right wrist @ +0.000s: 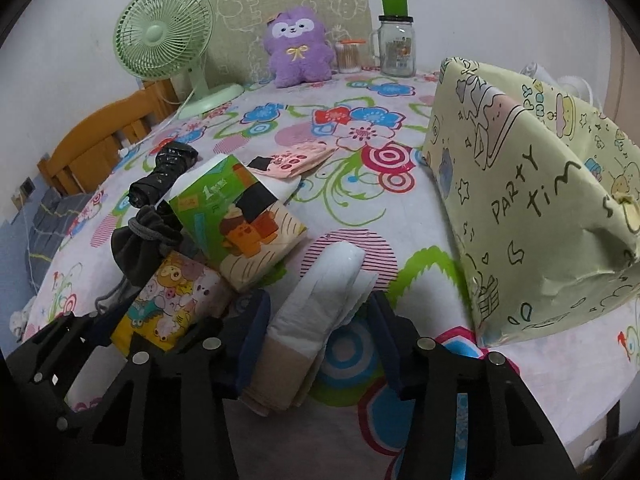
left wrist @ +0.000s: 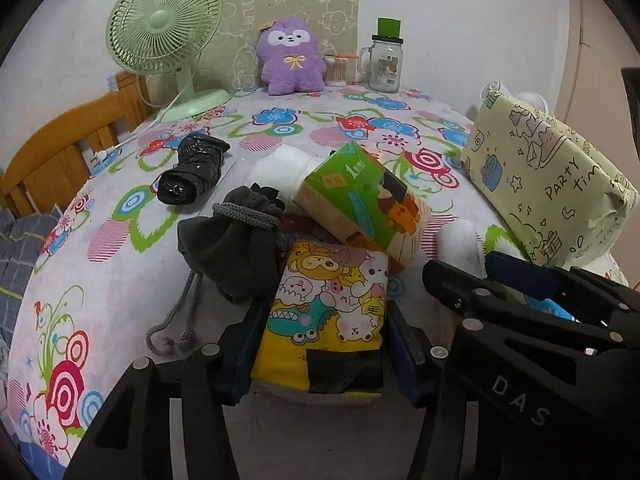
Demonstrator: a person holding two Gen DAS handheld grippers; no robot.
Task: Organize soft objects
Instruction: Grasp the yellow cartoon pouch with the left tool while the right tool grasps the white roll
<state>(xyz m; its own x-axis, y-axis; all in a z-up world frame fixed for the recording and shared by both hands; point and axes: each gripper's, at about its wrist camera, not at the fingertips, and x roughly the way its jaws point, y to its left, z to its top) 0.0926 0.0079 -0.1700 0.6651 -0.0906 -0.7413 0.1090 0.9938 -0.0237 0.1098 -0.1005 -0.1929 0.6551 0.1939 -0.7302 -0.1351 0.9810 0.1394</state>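
Observation:
My left gripper (left wrist: pixel 326 342) is shut on a yellow cartoon tissue pack (left wrist: pixel 332 304), which also shows in the right wrist view (right wrist: pixel 168 300). My right gripper (right wrist: pixel 316 328) stands around a white and beige pad pack (right wrist: pixel 316 308); the left finger touches it, the right finger is apart, so it is open. The pad pack's tip shows in the left wrist view (left wrist: pixel 460 244). A green tissue pack (left wrist: pixel 364 200) (right wrist: pixel 236 220) leans on the pile. A grey drawstring pouch (left wrist: pixel 236 248) (right wrist: pixel 140 240) lies to its left. A black wrapped roll (left wrist: pixel 192 172) (right wrist: pixel 164 172) lies behind.
A large wrapped box (right wrist: pixel 532 200) (left wrist: pixel 548 176) stands at the right. At the back stand a green fan (left wrist: pixel 164 40), a purple plush (left wrist: pixel 290 56), a cotton swab jar (left wrist: pixel 336 70) and a glass jar (left wrist: pixel 384 64). A pink pack (right wrist: pixel 296 160) lies mid-table. A wooden chair (left wrist: pixel 60 148) is left.

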